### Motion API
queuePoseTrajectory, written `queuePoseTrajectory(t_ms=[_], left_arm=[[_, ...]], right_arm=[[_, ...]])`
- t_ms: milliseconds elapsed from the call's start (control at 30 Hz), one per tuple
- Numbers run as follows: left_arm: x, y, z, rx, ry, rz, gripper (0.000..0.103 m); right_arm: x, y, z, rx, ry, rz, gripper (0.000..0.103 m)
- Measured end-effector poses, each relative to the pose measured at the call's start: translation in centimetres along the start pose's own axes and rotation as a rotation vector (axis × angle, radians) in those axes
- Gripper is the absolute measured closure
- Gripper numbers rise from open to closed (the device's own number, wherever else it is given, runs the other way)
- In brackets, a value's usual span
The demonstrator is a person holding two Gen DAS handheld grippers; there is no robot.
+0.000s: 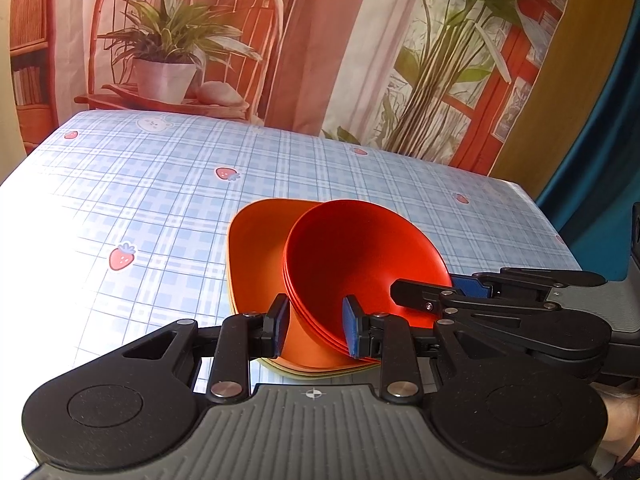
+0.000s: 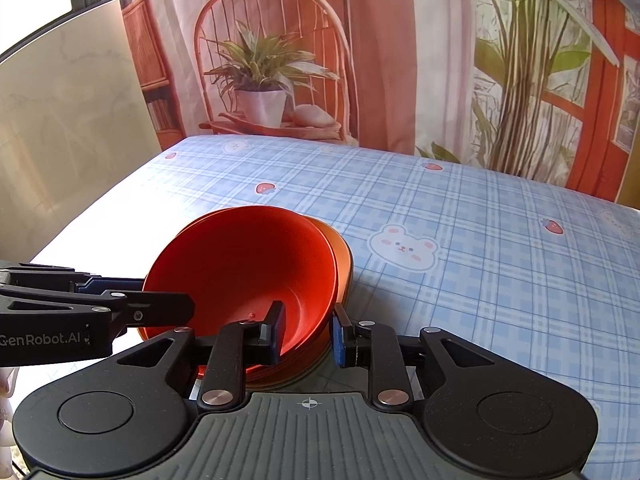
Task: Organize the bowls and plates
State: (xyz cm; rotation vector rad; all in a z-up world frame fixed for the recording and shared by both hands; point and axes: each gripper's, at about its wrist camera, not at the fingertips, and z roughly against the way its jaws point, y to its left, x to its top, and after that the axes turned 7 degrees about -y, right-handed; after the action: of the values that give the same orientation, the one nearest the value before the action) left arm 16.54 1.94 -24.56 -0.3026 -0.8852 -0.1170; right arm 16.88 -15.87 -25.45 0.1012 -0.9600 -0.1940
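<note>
Left gripper point(image 1: 316, 328) & right gripper point(image 2: 308, 334): both sets of fingers clamp rims of tilted red bowls point(image 1: 360, 260), stacked on orange plates point(image 1: 256, 248) on desk point(image 1: 160, 184).

Your left gripper point(image 1: 316, 330) straddles the near rim of the stacked red bowls point(image 1: 360, 264), one finger point(image 1: 280, 324) outside the wall, the other inside; whether the pads press the wall cannot be told. The bowls sit tilted on a stack of orange square plates point(image 1: 256, 248), which rests on the blue checked tablecloth point(image 1: 160, 200). Your right gripper point(image 1: 436, 290) reaches in from the right, at the bowls' right rim.
</note>
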Motion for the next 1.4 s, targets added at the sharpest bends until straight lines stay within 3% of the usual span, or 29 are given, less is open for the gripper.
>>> queuePoseTrajectory(t_ms=[400,533,767,867,967,1100,1200,1400], left_arm=[[0.9,-0.8,1.0,0.032,-0.026,-0.032,0.071],[1.6,-1.1,2.0,0.043,-0.046,-0.055,0.051],[3.7,-2.3,5.6,0.080,-0.138,-0.133,0.012],[4.6,-2.9,7.5,0.089,-0.184,-0.158,0.005],[5.3,-3.4,9.3,0.091,-0.216,-0.171,0.000],[6.1,-4.2,11.6,0.087,-0.255,-0.181,0.000],[6.5,-5.0,13.3,0.087,-0.279,-0.189,0.000],[6.8,-6.8,16.6,0.158,-0.331,-0.206,0.000]], right_arm=[[0.3,-0.7,1.6,-0.029,-0.020,-0.007,0.078],[0.7,-1.1,2.8,-0.037,-0.037,-0.009,0.076],[2.3,-1.8,6.5,-0.084,-0.100,-0.010,0.047],[3.1,-2.1,8.7,-0.102,-0.134,-0.019,0.036],[4.0,-2.1,11.3,-0.129,-0.178,-0.008,0.019],[5.0,-1.7,15.2,-0.156,-0.244,0.007,0.000],[5.7,-1.2,18.0,-0.182,-0.292,0.012,0.000],[6.6,-0.1,22.8,-0.222,-0.369,0.022,0.000]])
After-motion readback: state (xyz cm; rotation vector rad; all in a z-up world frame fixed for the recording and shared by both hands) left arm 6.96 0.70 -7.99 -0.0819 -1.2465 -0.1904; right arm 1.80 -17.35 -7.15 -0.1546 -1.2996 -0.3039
